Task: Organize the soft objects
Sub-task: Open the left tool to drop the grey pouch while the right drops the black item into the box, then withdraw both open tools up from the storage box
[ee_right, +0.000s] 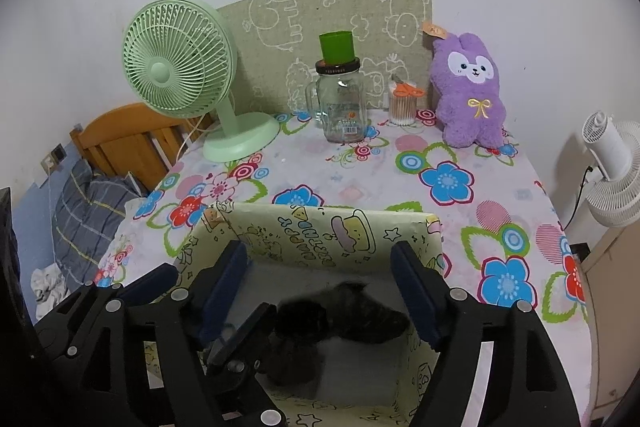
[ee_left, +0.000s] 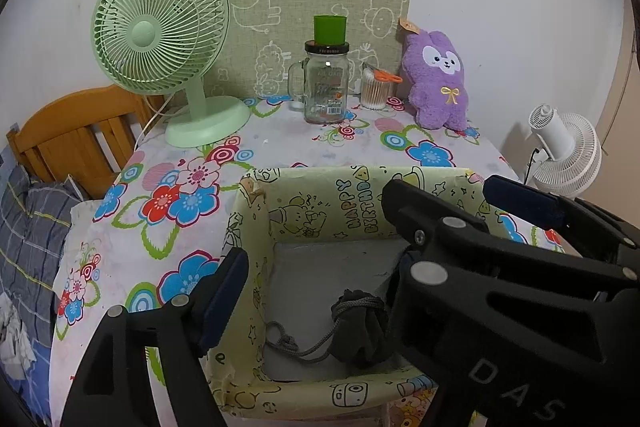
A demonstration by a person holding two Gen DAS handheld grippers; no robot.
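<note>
- Dark pouch (ee_left: 358, 327) lies in the box (ee_left: 320, 195), lower centre; it looks soft and light, best pinched at its gathered neck.
- Left gripper (ee_left: 320, 259) and right gripper (ee_right: 324, 291) both gape apart, holding nothing.

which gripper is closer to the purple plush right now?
Right, marginally. Both the left gripper and the right gripper hang open over the yellow box, far short of the purple plush at the table's back right; the right one sits on the plush's side.

pouch (ee_left: 360, 327) in box (ee_left: 256, 291) at surface (ee_left: 280, 147) front; behind: fan (ee_left: 160, 27) left, jar (ee_left: 326, 87) centre, plush toy (ee_left: 438, 79) right
</note>
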